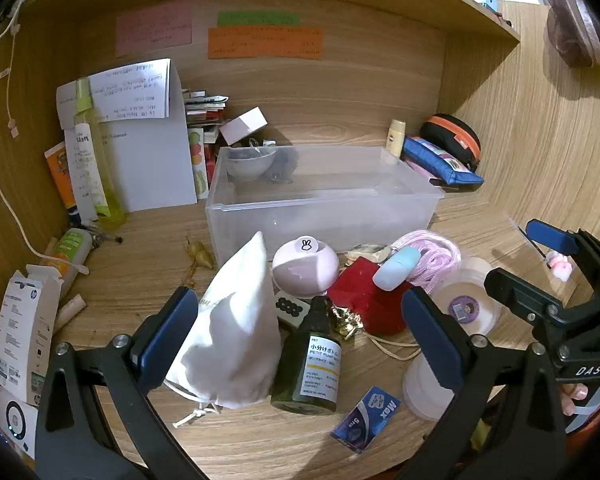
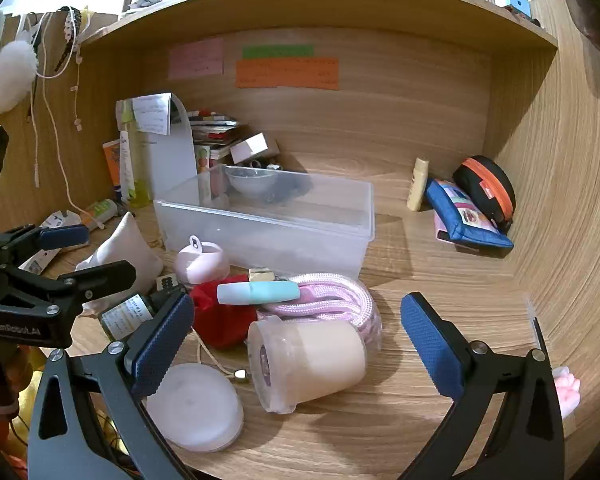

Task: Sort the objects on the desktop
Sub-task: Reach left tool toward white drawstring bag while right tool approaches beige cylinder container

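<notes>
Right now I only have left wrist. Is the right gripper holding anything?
Observer: No. The right gripper is open, and both its pads are bare.
Operator: Round thing with the purple label, is it upright?
Observer: No. That cream jar lies on its side, with the labelled end facing left in the right wrist view.
Operator: Anything close to that gripper's left finger?
Observer: A white round tub lies flat right beside it.

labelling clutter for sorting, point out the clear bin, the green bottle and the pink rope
clear bin (image 1: 320, 216): left wrist view, front wall
green bottle (image 1: 308, 368): left wrist view, label
pink rope (image 2: 332, 300): right wrist view, coil's middle
</notes>
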Demonstrator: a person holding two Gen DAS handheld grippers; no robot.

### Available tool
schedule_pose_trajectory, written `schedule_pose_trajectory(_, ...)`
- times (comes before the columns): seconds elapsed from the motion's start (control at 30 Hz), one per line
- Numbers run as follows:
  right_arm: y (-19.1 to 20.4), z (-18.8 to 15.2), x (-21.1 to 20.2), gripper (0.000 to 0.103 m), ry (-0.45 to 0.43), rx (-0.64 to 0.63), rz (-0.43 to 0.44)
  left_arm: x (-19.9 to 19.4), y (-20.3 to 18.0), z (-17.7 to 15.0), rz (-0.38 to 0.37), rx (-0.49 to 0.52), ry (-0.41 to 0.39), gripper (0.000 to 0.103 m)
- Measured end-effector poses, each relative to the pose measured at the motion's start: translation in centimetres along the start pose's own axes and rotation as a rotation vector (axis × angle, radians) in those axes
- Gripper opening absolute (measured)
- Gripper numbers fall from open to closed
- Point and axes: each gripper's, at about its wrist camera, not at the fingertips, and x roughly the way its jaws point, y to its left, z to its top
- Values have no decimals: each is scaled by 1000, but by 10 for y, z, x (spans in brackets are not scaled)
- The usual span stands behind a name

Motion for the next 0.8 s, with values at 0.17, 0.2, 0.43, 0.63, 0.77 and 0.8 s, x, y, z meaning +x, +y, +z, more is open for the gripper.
schedule_pose_trajectory(0.17,2,0,0,103,-3,-2,2,-1,2,0,10,-11,-4,103)
schedule_pose_trajectory(0.2,3,0,0,103,-4,-3,2,-2,3,0,14,-12,-5,103)
schedule_pose_trajectory(0.43,4,-3,-1,103,-6,-11,-6,-1,9,1,27,-19,-1,103)
schedule_pose_trajectory(0.63,0,-4,-3,103,-10,-1,-11,0,11,1,28,-28,0,103)
schedule_pose_trajectory(0.77,-3,-5,-2,103,-6,6,-9,0,13,1,38,-32,-8,103)
schedule_pose_trajectory(0.8,-4,-6,-1,103,-5,7,-9,0,13,1,37,-35,-8,103)
